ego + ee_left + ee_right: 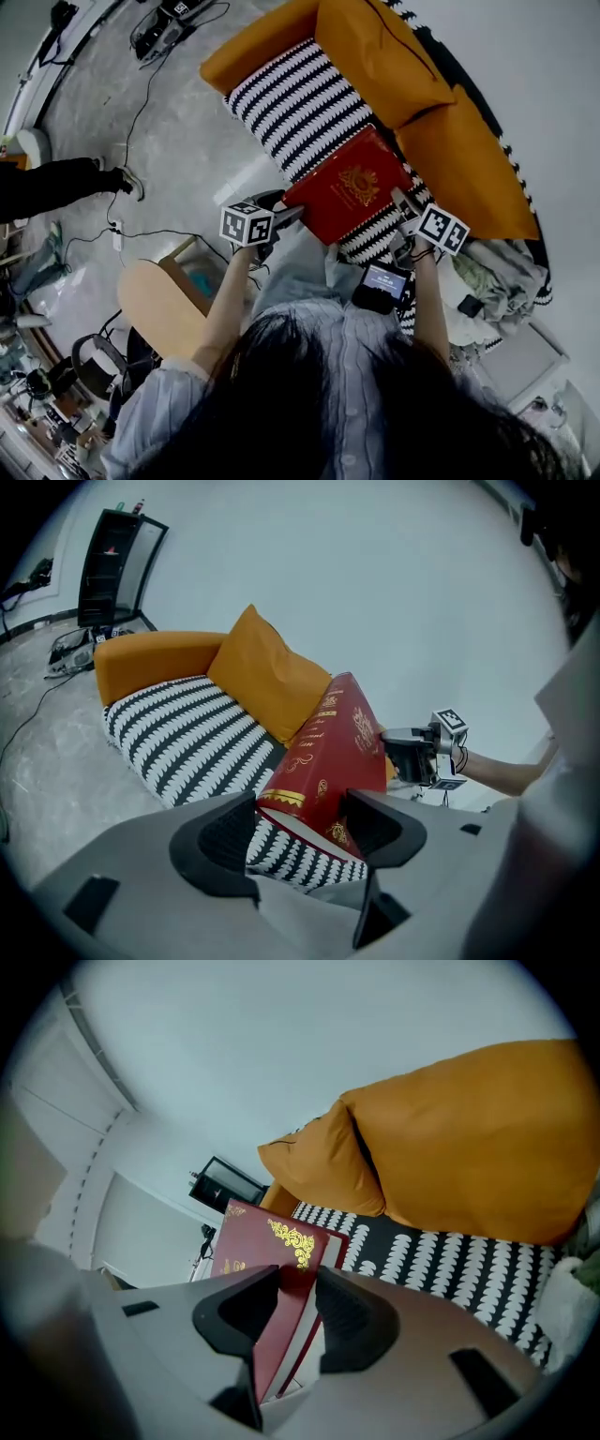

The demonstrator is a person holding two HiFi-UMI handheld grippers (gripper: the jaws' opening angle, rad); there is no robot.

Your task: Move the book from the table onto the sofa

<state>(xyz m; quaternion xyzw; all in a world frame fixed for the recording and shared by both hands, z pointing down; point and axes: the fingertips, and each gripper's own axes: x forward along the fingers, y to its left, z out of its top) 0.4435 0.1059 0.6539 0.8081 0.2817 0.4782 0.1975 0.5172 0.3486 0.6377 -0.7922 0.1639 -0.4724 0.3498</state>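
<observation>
1. My left tongs [272,220] were clamped on the nearer left corner of the red book [352,187]. In the left gripper view that corner sat between the two pads [375,825], with the gilt-lettered spine turned towards the camera.
2. My right tongs [403,208] were closed on the opposite, right-hand corner. The right gripper view showed the jaws pinching the book [267,1246] across its thickness, beside a gilt corner ornament.
3. The book was off the worktop and carried between both tongs, above the front part of the sofa [291,103] and its black-and-white striped seat. It was tilted, with the crest on its cover facing up. I could not tell whether its lower edge touched the fabric.
4. In the head view the long axis ran from lower left to upper right, pointing towards the orange cushions [375,47] at the sofa back. The two grips therefore lay across a diagonal of the cover.
5. The key relation: the free striped seat lay ahead of and below the book, to the left of the cushions. Neither hand was clearly nearer, as both reached about equally far.
6. Judgement: the carry seemed nearly complete. What remained was to lower the book flat on the seat and open both tongs together, since releasing one corner first might let the book swing or slide off the front edge.
</observation>
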